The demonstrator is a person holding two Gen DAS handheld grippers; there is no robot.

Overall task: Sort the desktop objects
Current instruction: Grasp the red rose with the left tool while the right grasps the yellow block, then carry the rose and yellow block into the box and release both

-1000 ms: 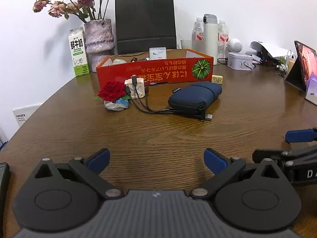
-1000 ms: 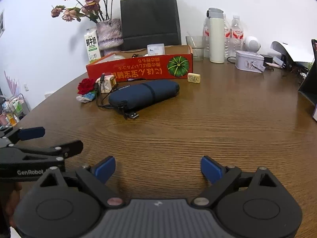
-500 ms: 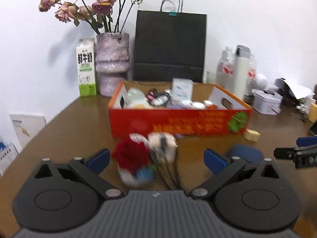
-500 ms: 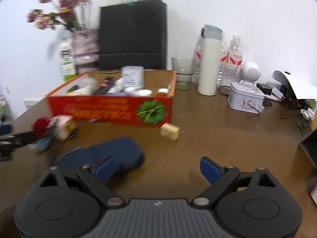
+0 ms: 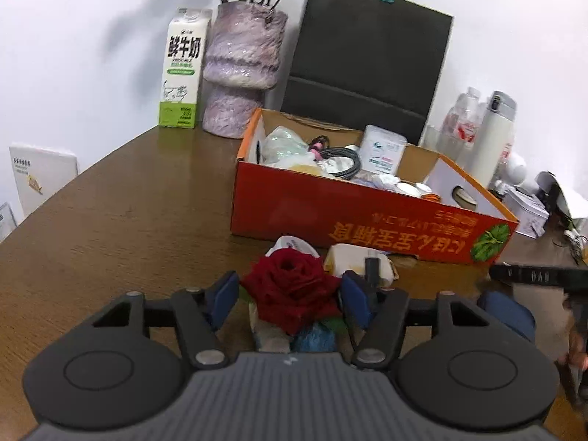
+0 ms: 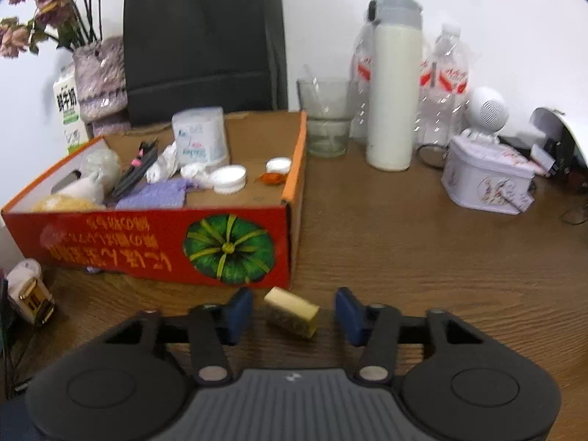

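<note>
A red rose (image 5: 290,290) on crumpled wrapping lies on the wooden table in front of the red cardboard box (image 5: 367,228). My left gripper (image 5: 289,303) has the rose between its closing jaws, with the blue pads right at the petals' edges. A white plug block (image 5: 352,261) sits just behind the rose. In the right wrist view a small yellow block (image 6: 292,312) lies by the red box's (image 6: 147,242) near corner. My right gripper (image 6: 294,312) straddles it; its jaws are closing and a gap shows on each side.
The box holds several small items. Behind it stand a milk carton (image 5: 182,70), a purple vase (image 5: 242,73) and a black paper bag (image 5: 367,55). To the right are a glass (image 6: 327,117), a white flask (image 6: 393,92) and a tin (image 6: 485,180). A navy pouch (image 5: 507,312) lies right of the rose.
Both grippers have moved forward to the red box. The left now brackets the rose and the right brackets the yellow block. Both pairs of jaws have narrowed.
</note>
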